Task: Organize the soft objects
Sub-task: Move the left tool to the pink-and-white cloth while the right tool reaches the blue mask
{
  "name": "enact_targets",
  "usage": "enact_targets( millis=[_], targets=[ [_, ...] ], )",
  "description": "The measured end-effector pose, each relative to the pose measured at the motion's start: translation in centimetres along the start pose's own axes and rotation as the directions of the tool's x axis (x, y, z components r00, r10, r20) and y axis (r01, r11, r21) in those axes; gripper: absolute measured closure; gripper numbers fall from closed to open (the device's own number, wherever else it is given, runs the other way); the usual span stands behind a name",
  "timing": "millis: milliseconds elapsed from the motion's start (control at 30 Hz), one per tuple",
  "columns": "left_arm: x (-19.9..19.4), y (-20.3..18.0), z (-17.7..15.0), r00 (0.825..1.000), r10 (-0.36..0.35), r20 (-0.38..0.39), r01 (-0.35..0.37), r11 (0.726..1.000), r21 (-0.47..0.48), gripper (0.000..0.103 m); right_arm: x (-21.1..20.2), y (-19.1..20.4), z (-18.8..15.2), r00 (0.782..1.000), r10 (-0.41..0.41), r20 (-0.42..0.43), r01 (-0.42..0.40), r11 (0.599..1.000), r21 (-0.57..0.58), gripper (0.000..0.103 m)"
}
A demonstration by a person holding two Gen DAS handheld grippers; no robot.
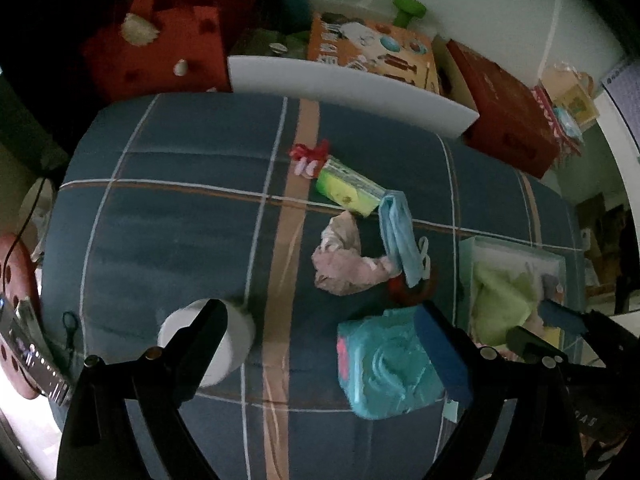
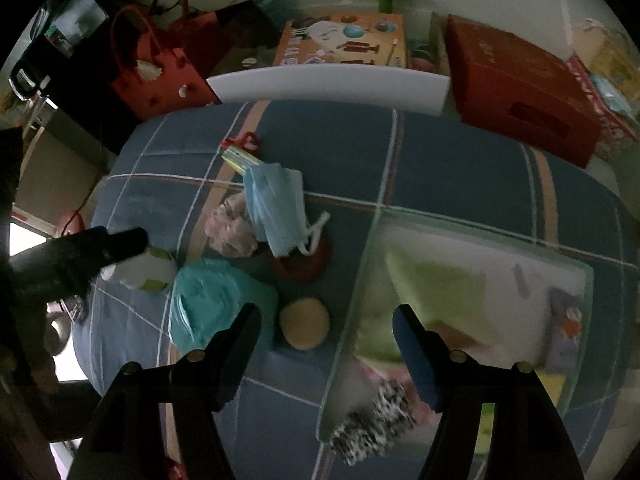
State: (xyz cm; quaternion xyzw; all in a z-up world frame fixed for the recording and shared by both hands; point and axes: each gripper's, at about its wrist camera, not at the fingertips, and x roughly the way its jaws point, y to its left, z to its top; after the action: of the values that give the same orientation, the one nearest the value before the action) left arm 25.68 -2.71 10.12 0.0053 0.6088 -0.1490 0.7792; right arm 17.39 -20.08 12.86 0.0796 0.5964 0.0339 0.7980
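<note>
While the left gripper (image 1: pixel 320 344) hangs spread and empty over the bed (image 1: pixel 180 220), a toilet roll (image 1: pixel 212 340), wipes pack (image 1: pixel 384 364), pink cloth (image 1: pixel 344 268) and face mask (image 1: pixel 400 236) lie loose mid-bed — unsorted. Right wrist view: right gripper (image 2: pixel 326 344) spread, holding nothing, above the clear bin (image 2: pixel 460 224) at the bed's right edge; a green cloth (image 2: pixel 436 284) and spotted scrunchie (image 2: pixel 372 420) are already inside — roughly half left.

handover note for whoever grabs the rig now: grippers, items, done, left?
Left gripper: open, empty, above the bedspread.
Right gripper: open, empty, at the clear bin.
Done: green cloth and spotted fabric in the bin.
Left on the bed: blue face mask, pink cloth, teal wipes pack, toilet roll, round sponge, green pack.
</note>
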Motion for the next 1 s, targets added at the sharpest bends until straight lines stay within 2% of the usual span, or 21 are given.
enact_targets(
  millis=[367,800,900,1000],
  targets=[
    [5.2,-1.2,2.2,0.996,-0.005,-0.084,0.006,1.0,0.006,0.009,3.5,-2.0,4.8,0.998,0.051,0.024,-0.053,0.996,0.076,0.031],
    [9.8,-1.8,3.1,0.986,0.005,-0.168,-0.002,1.0,0.017,0.009,7.2,-1.3,7.0,0.991,0.132,0.021,-0.133,0.989,0.068,0.031],
    [10.4,-1.8,3.2,0.985,0.001,-0.173,0.002,1.0,0.016,0.012,8.0,-0.7,7.2,0.989,0.148,0.015,-0.149,0.987,0.059,0.031],
    [10.9,-1.5,3.3,0.983,-0.012,-0.185,0.013,1.0,0.007,0.023,8.9,-0.3,7.3,0.986,0.164,0.007,-0.164,0.984,0.061,0.031]
  ],
)
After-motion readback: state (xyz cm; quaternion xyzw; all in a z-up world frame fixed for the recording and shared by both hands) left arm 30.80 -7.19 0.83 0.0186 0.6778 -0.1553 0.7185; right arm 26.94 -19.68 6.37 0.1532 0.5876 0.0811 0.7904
